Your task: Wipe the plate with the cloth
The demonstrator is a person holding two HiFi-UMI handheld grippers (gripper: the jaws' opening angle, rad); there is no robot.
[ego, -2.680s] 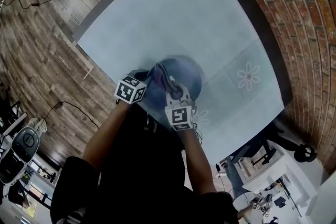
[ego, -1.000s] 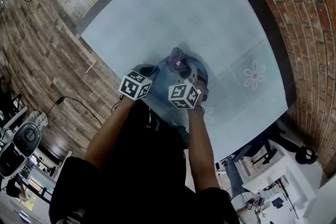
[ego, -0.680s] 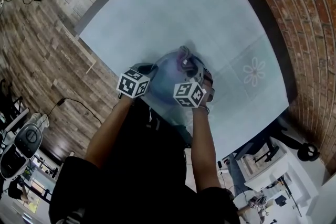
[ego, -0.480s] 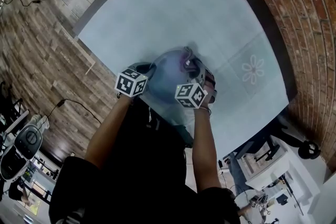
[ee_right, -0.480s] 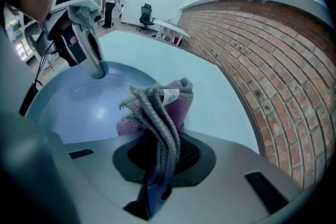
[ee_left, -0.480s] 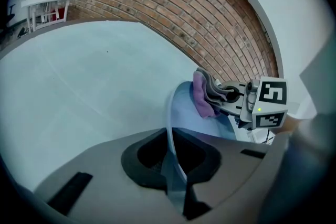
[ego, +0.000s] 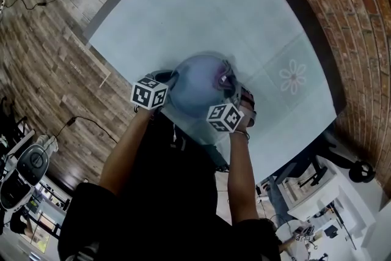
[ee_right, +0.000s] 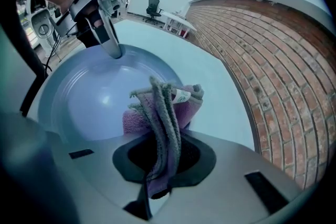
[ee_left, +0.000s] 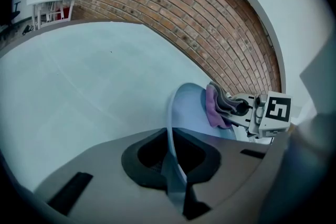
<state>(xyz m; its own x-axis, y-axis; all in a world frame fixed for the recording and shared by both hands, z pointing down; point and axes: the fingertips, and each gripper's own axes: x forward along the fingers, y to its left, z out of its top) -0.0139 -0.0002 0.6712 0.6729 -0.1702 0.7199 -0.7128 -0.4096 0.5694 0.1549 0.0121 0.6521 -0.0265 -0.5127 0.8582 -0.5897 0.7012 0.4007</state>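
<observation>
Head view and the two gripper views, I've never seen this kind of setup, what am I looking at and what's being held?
A person works two hand-held two-jaw grippers; the marker cubes belong to them. The head view looks down from the person's head onto a pale table. The other pictures come from cameras riding on the grippers. The left gripper pinches the rim of a blue plate. The right gripper clamps a purple and grey cloth, held at the plate's face.

Pale blue table [ego: 183,9], red brick wall [ego: 354,21] beside it, wood plank floor [ego: 43,70], black office chair [ee_right: 154,5], white desk [ee_right: 176,22]
</observation>
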